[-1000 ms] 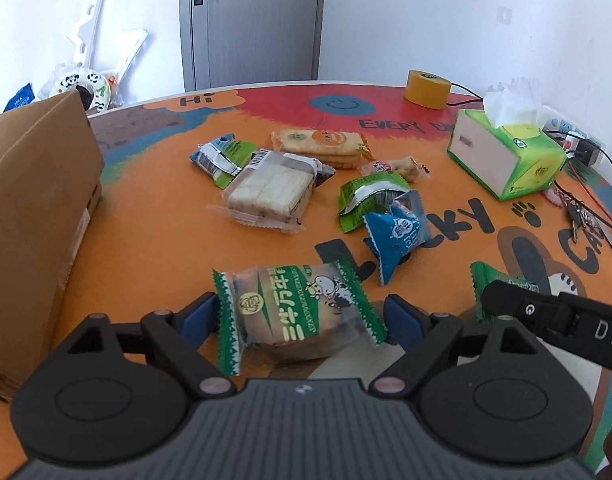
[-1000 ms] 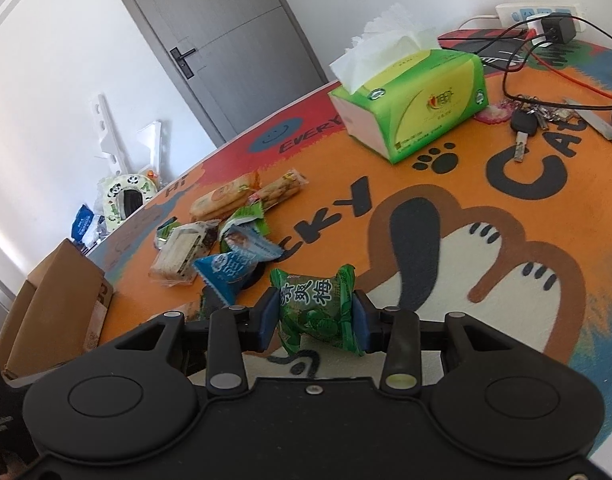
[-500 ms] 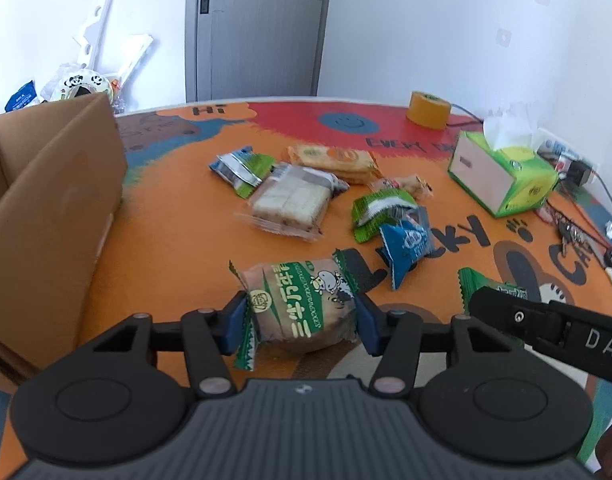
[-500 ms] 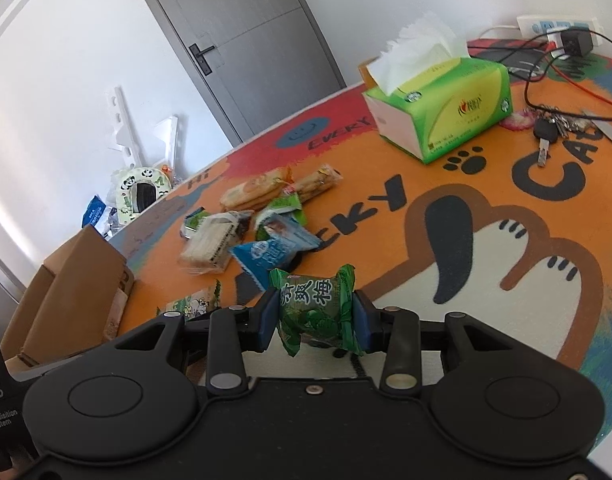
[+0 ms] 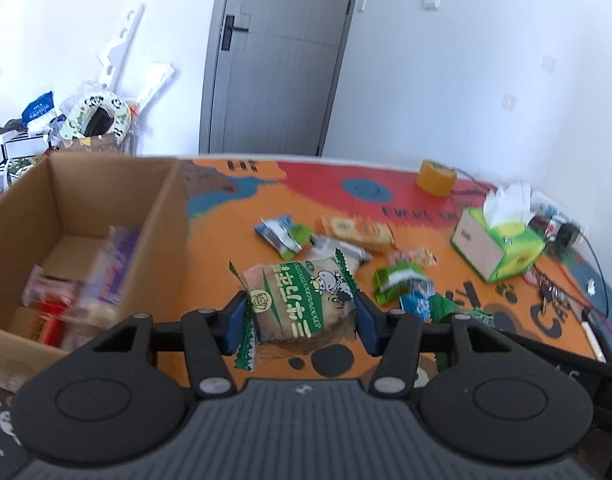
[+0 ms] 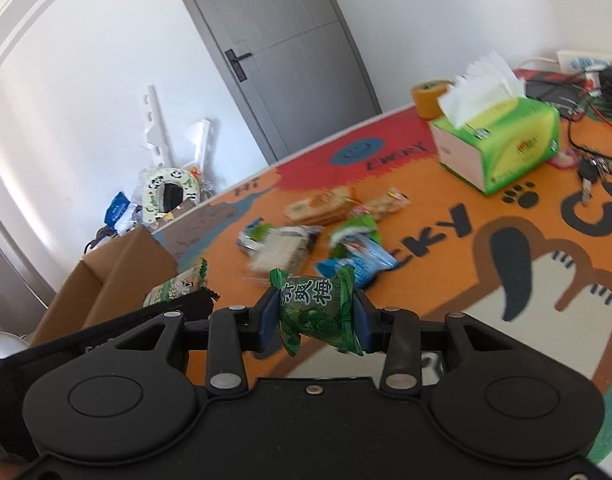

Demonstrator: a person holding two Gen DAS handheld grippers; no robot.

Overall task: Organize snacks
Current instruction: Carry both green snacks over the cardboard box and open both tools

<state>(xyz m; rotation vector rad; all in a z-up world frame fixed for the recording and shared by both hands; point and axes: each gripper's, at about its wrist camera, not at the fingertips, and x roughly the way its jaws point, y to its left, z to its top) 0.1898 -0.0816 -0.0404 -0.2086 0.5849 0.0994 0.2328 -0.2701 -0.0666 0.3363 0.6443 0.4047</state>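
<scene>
My left gripper point(image 5: 300, 322) is shut on a tan and green cow-print snack pack point(image 5: 298, 300), lifted off the orange mat just right of the open cardboard box point(image 5: 82, 200), which holds a few packets. My right gripper point(image 6: 313, 322) is shut on a small green plum candy bag point(image 6: 315, 308), also raised above the mat. In the right wrist view the cow-print pack point(image 6: 178, 286) and the box point(image 6: 114, 276) show at the left. Several loose snacks point(image 5: 345, 236) lie in the middle of the mat point(image 5: 234, 248).
A green tissue box point(image 5: 497, 244) stands at the right, a roll of yellow tape point(image 5: 435, 178) behind it. Keys point(image 6: 589, 176) and cables lie at the far right. Clutter and a grey door are beyond the table.
The left jaws closed on the cow-print pack and lifted it, swinging left toward the box, whose inside now shows. The right gripper rose with its green bag.
</scene>
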